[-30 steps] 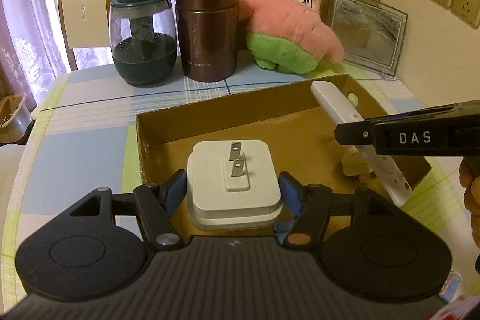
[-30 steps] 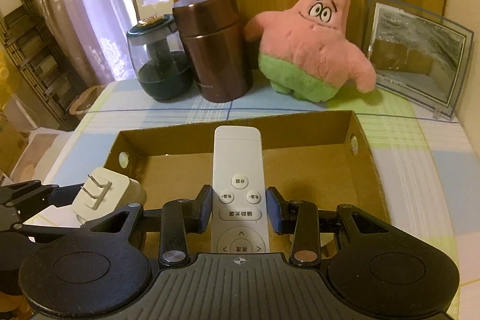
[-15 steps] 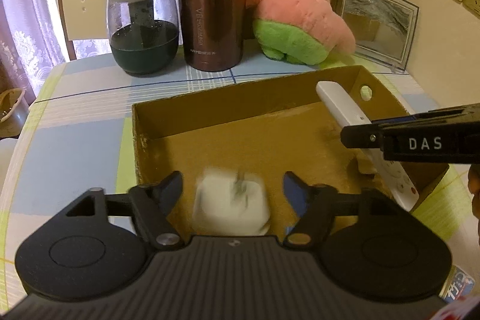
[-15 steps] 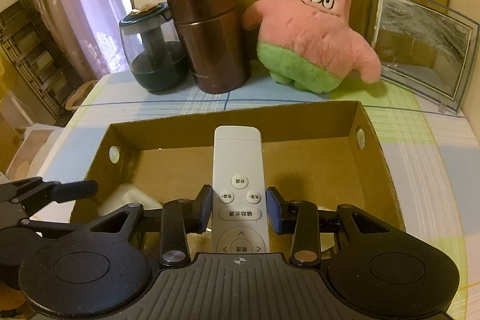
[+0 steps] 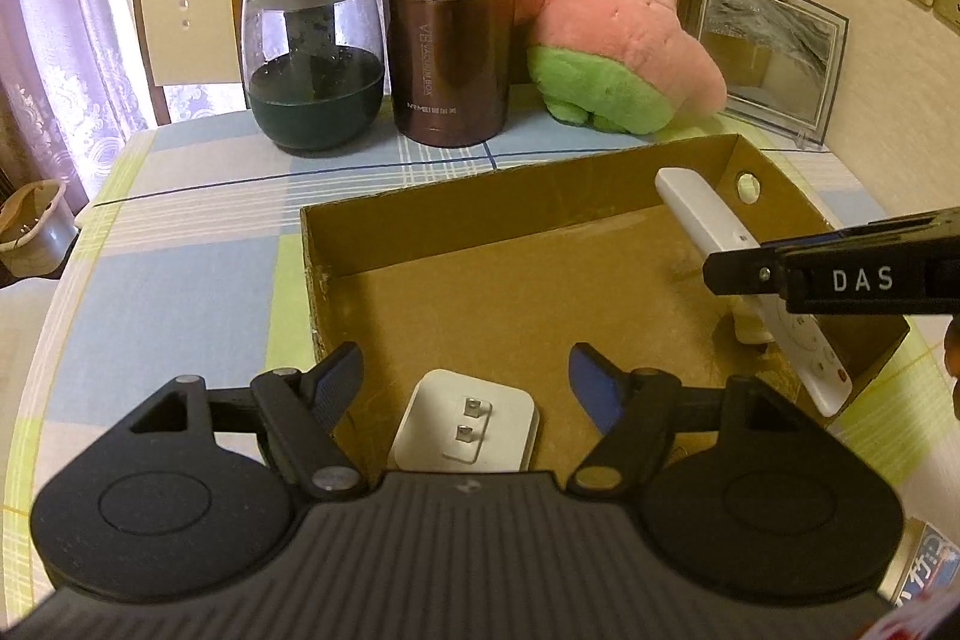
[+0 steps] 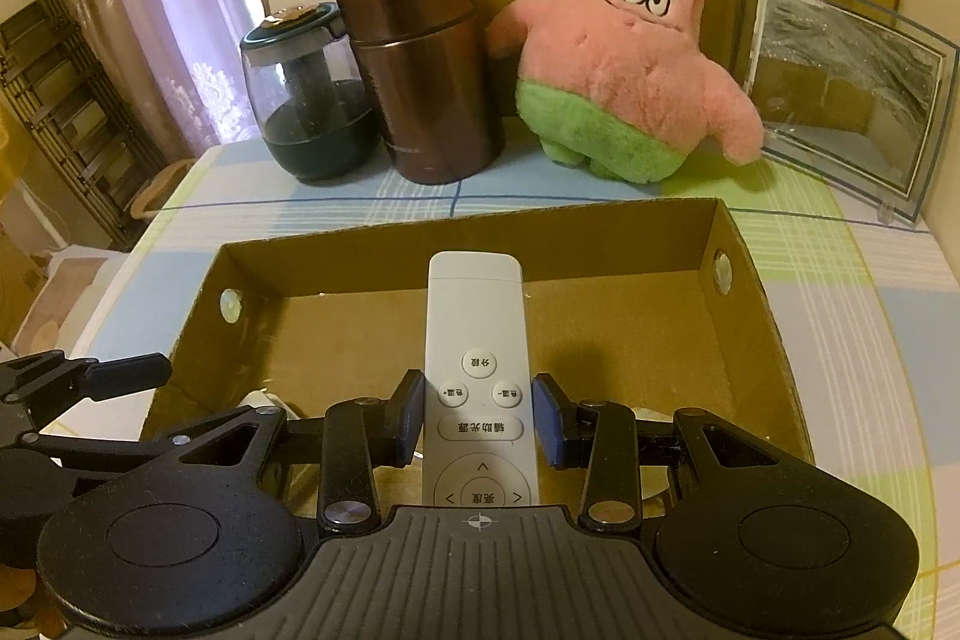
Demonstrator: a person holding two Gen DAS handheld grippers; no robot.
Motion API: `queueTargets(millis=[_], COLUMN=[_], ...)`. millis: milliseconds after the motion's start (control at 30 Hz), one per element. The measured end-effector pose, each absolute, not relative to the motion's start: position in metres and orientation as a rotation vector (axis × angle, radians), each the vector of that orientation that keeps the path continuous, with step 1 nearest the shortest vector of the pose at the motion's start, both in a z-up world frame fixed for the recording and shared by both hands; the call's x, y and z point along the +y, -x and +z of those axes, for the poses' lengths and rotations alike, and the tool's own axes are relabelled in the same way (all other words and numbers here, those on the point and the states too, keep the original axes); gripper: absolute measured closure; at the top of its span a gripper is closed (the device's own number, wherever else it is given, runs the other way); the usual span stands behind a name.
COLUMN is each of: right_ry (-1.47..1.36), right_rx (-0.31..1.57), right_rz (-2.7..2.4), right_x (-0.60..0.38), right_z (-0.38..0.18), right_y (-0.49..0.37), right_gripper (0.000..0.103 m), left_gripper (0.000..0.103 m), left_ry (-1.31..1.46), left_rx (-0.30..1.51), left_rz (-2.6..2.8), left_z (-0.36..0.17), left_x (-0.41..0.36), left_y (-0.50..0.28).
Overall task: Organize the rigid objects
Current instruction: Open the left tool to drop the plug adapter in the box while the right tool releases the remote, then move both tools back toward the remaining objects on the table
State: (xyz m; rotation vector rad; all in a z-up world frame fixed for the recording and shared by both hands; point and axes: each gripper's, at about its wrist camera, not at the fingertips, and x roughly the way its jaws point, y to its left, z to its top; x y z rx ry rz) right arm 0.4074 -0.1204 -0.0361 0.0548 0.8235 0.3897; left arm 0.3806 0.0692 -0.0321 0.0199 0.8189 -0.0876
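fingers (image 5: 345,382) over checked tablecloth (image 5: 180,268), curtained room

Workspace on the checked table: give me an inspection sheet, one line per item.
Surface: checked tablecloth, pale blue and green.
Job's things: white plug adapter lying prongs up in the open brown cardboard box; white remote control over the box.
Clutter: dark glass jar, brown metal flask, pink star plush, glass photo frame.
Tongs: left tongs open, clear of the adapter; right tongs shut on the remote.
Cables: nothing seen.
Surroundings: curtains, chair, wall sockets.
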Motion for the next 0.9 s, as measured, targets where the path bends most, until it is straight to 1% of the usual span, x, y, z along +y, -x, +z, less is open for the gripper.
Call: queueTargets(millis=[567,633,667,700,733,800,900], right_ry=[-0.080,-0.106,-0.116,-0.124,-0.130,-0.132,-0.137], right_rx=[0.826,0.816,0.812,0.811,0.806,0.795,0.797], right_rz=[0.409,0.413,0.413,0.410,0.412,0.409,0.397], right_x=[-0.117,-0.120,-0.121,-0.122,-0.123,-0.126,-0.128], right_z=[-0.040,-0.040,-0.039,-0.039,-0.039,-0.038,-0.038], right_y=[-0.408,-0.409,-0.409,-0.409,-0.409,-0.407,-0.405], right_gripper=[0.068,0.067,0.065,0.054,0.046,0.043,0.043], left_gripper=[0.031,0.028,0.027,0.025,0.024,0.024,0.022], left_ry=[-0.031,-0.030,-0.030,-0.032,-0.035,-0.044,-0.049], left_rx=[0.815,0.815,0.813,0.811,0.810,0.806,0.802], left_rz=[-0.084,-0.081,-0.080,-0.080,-0.079,-0.075,-0.073], left_z=[-0.033,-0.033,-0.033,-0.032,-0.032,-0.032,-0.031], left_x=[0.070,0.071,0.070,0.070,0.071,0.070,0.071], left_y=[-0.379,-0.379,-0.378,-0.378,-0.378,-0.377,-0.375])
